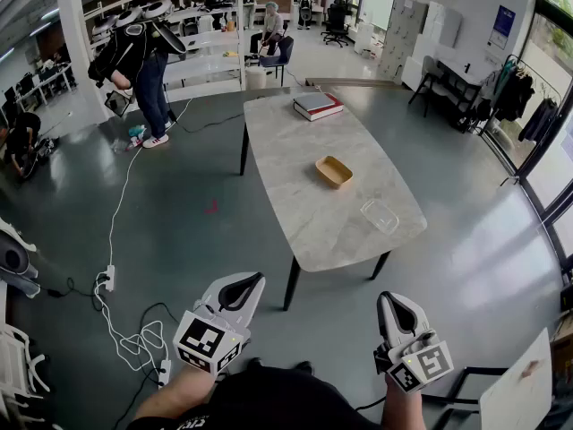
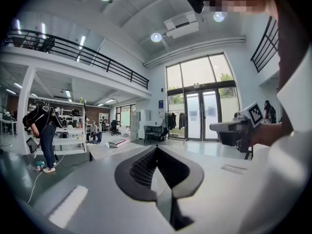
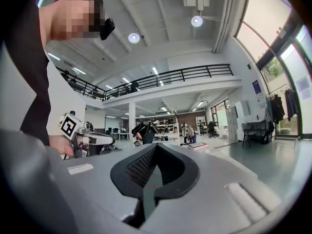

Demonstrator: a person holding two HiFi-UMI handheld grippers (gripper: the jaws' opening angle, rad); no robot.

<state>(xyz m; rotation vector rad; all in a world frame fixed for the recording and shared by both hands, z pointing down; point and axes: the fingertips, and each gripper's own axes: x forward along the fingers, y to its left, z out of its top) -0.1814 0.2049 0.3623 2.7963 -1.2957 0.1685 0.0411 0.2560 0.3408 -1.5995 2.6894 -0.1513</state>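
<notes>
Beyond L gripper (image 1: 243, 287), table (image 1: 295, 164) lengthwise fwd.

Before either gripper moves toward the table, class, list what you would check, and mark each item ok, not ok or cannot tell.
1. Left gripper, jaws together, nothing between them: ok.
2. Right gripper, the same: ok.
3. Tan oval bowl upright on the grey marble table: ok.
4. Clear plastic container apart from the bowl: ok.
5. Grippers over the table: not ok, both hang short of its near end.
6. Container's contents: cannot tell.
</notes>
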